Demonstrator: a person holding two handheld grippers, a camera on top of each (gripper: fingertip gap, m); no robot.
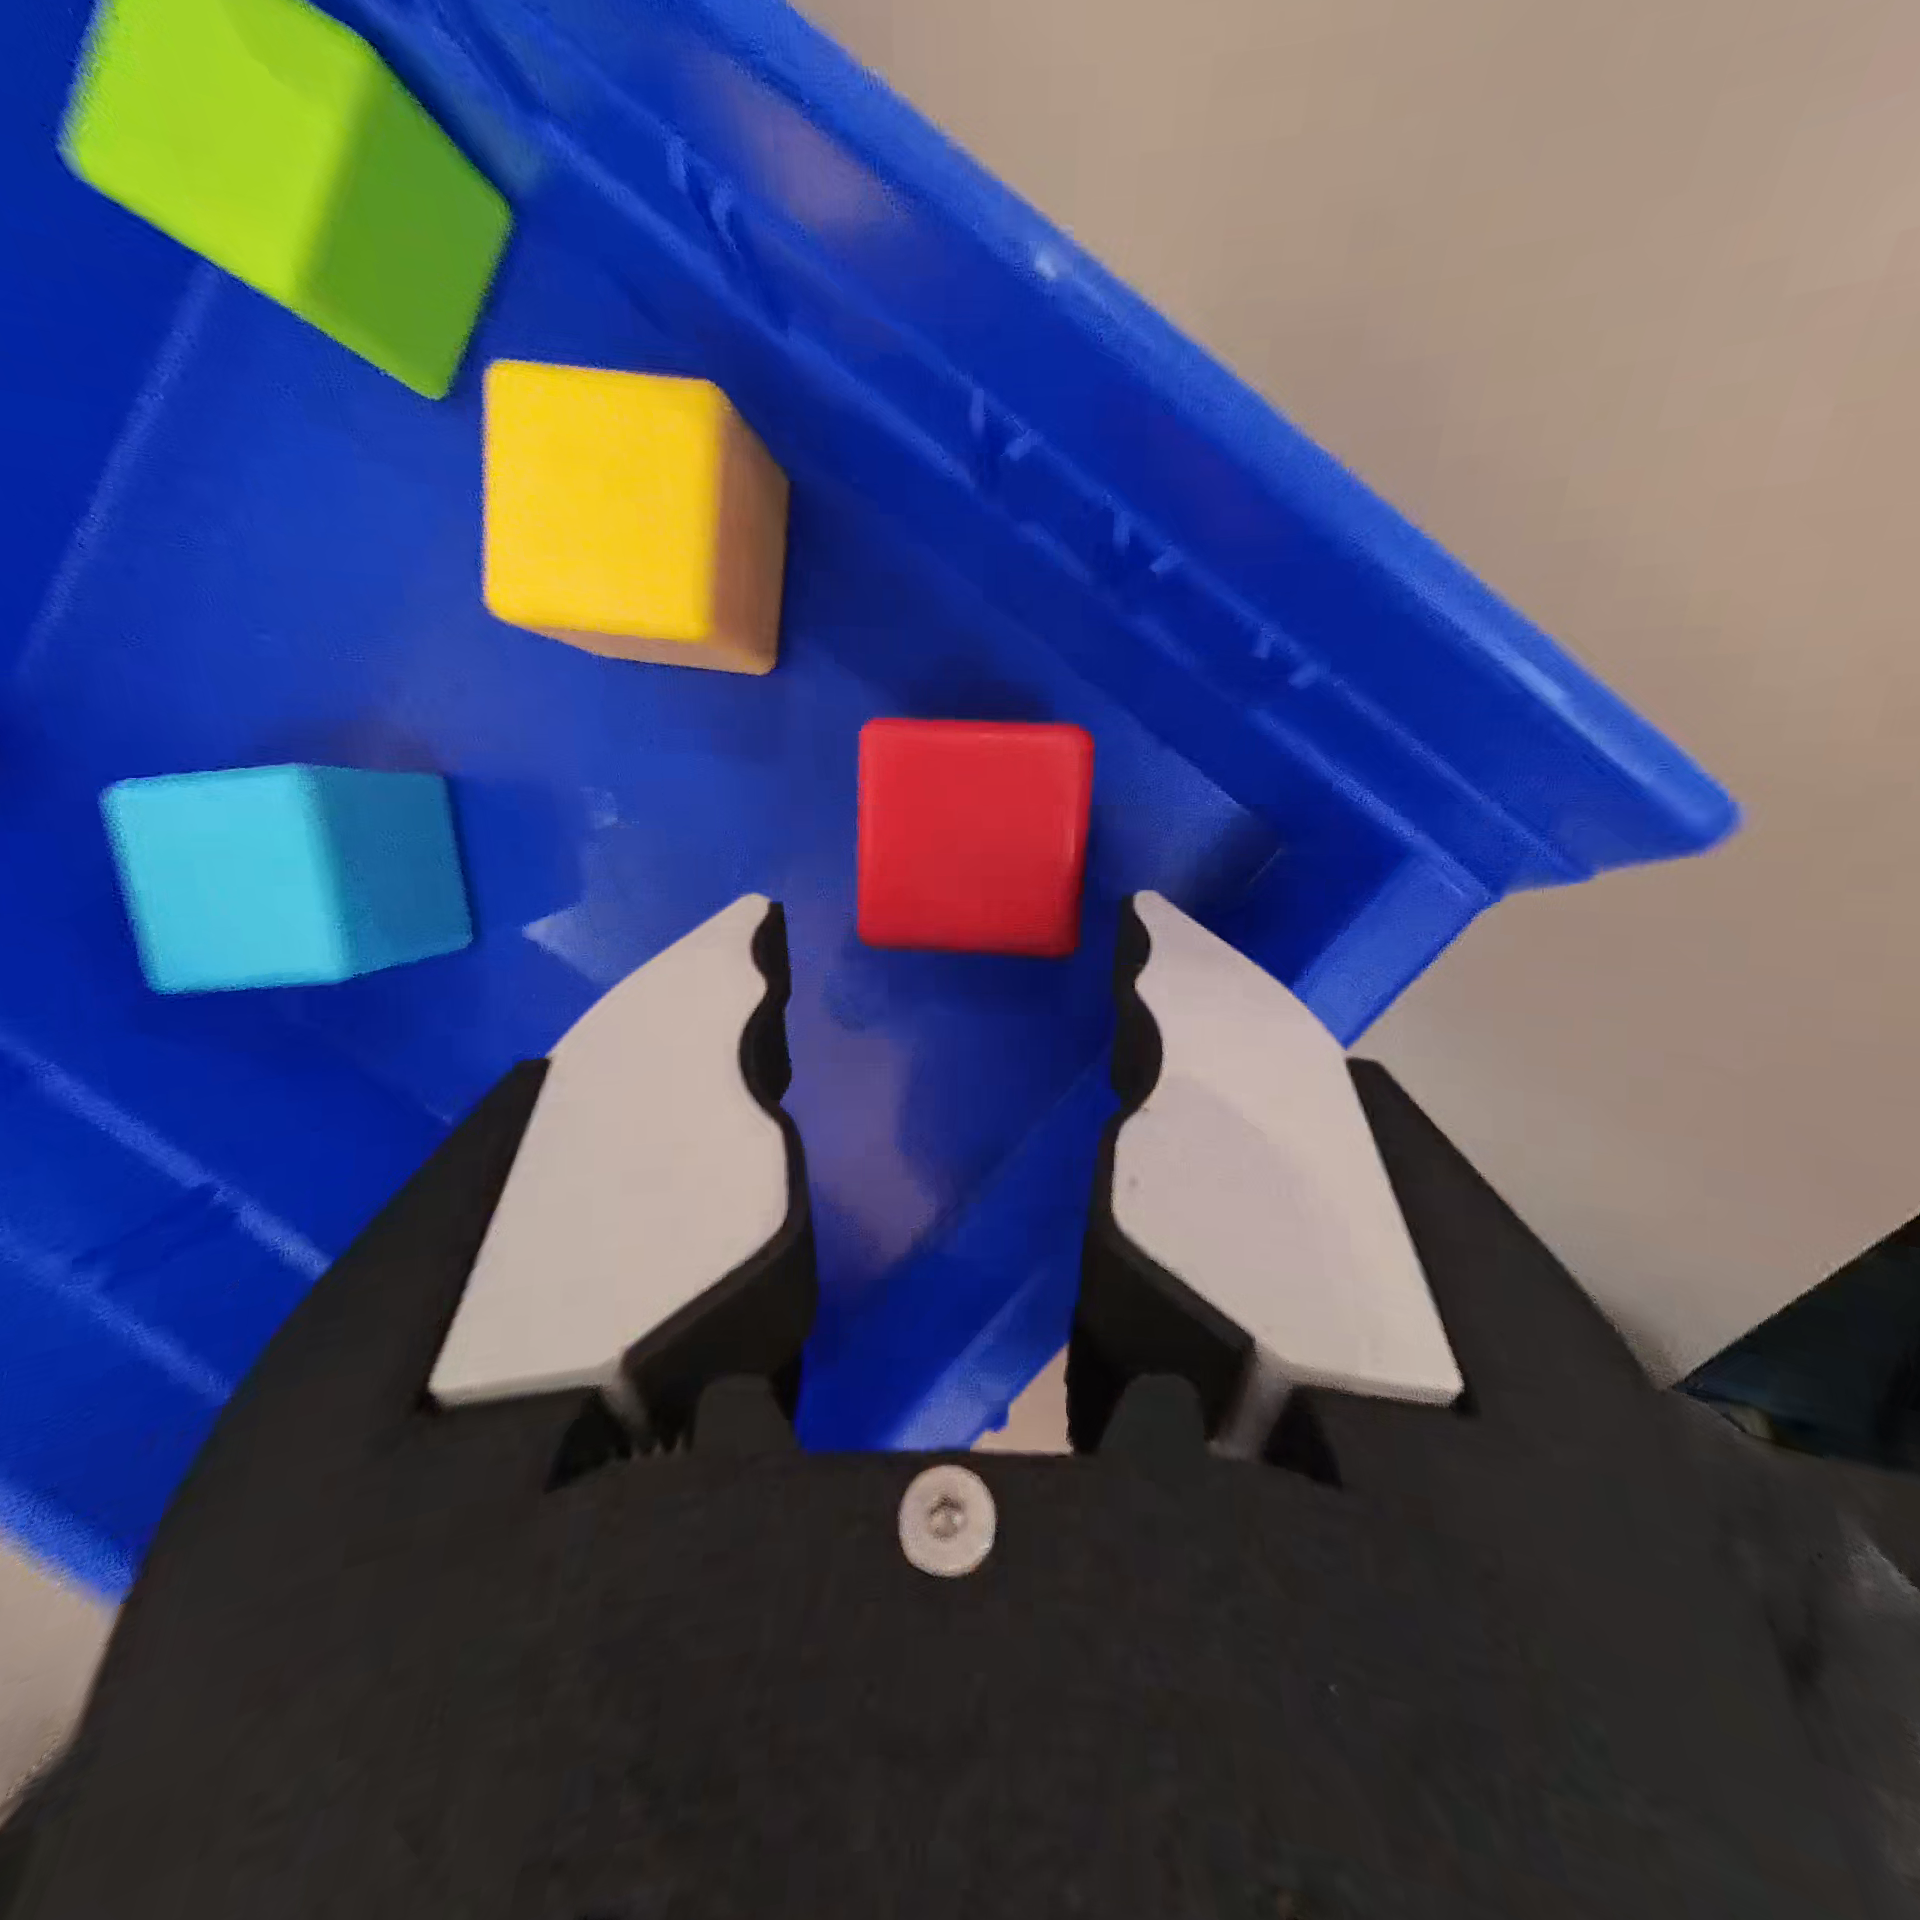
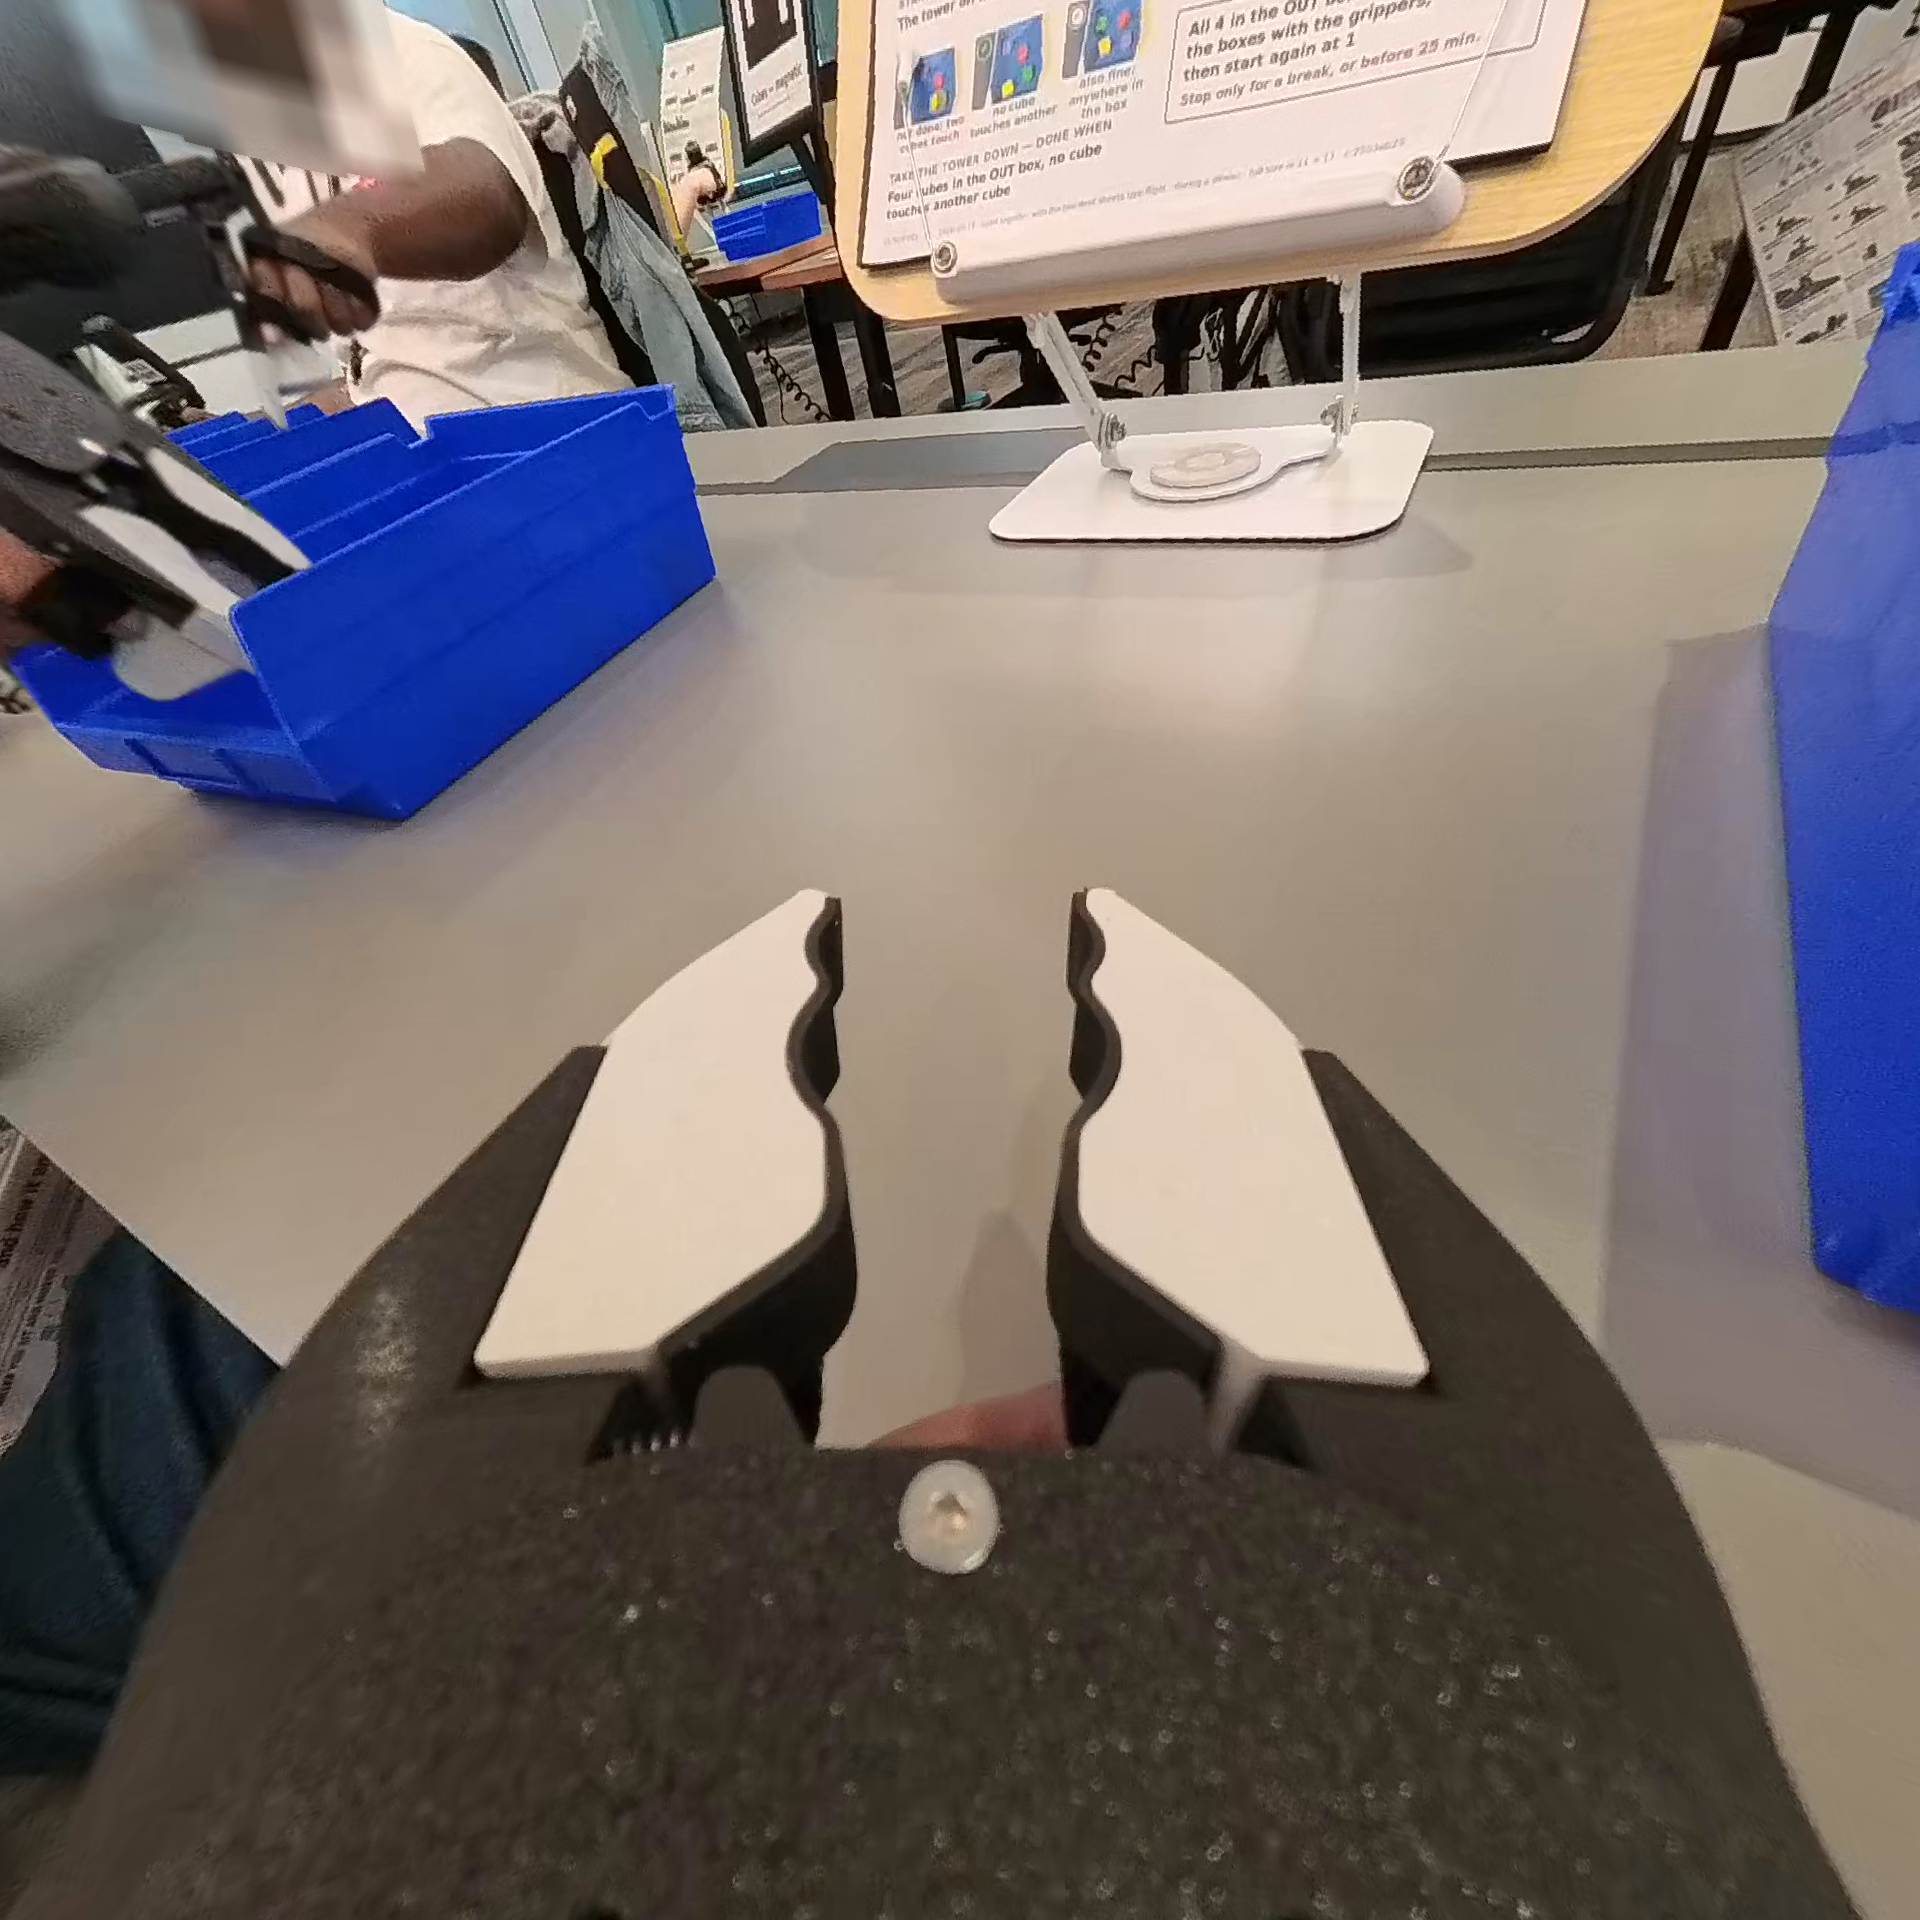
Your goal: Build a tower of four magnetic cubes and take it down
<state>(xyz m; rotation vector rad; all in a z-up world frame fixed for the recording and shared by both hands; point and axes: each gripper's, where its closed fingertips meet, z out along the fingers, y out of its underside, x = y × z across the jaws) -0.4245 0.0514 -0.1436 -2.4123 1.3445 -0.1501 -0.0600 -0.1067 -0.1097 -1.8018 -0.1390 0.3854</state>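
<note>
4 smooth, matte cubes with rounded edges lie apart on the floor of a glossy blue plastic bin: green cube, yellow cube, light blue cube and red cube. The left gripper, black and grainy with flat white finger plates, hangs over the bin, jaws parted wider than the red cube and gripping nothing. The right gripper hovers half-open and empty above the smooth grey table.

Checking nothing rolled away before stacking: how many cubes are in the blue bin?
4, all apart on the bin floor: green cube far left, yellow cube mid, light blue cube at left, red cube just ahead of the open left gripper.
</note>
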